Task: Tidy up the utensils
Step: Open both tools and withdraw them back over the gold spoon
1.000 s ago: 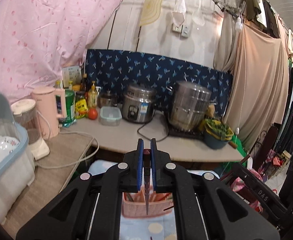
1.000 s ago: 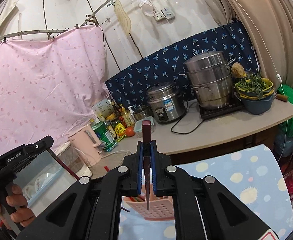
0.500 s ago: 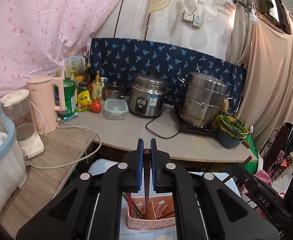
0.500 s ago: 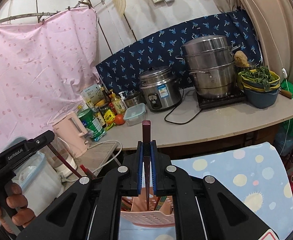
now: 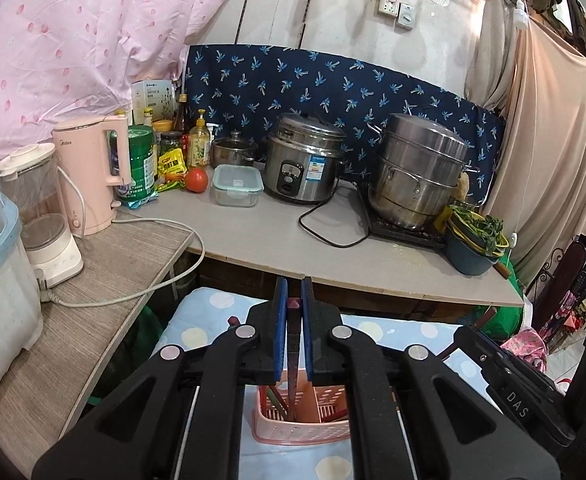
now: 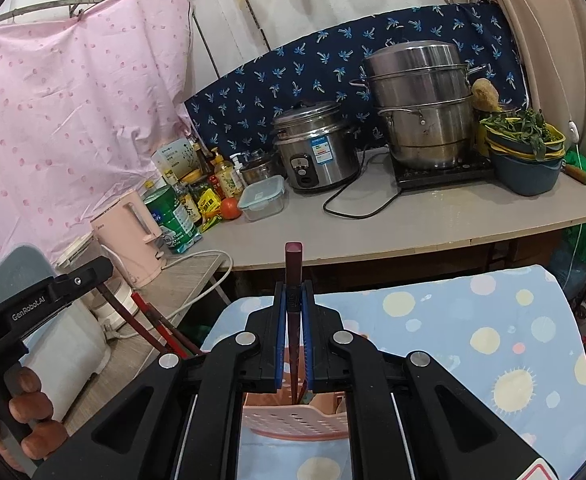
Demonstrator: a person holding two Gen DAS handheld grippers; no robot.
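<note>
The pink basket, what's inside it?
Dark red chopsticks lean inside the pink basket, and one held chopstick pokes in. The tongs cover the rest.

I count two grippers: left [image 5: 294,300], right [image 6: 294,304], each clamping one dark red chopstick [image 6: 294,276]. One pink basket [image 5: 301,428]. On the counter: two steel cookers [image 5: 303,158], one small pot [image 5: 233,152], one kettle [image 5: 91,172], one tomato [image 5: 196,179], one lidded box [image 5: 237,184].
</note>
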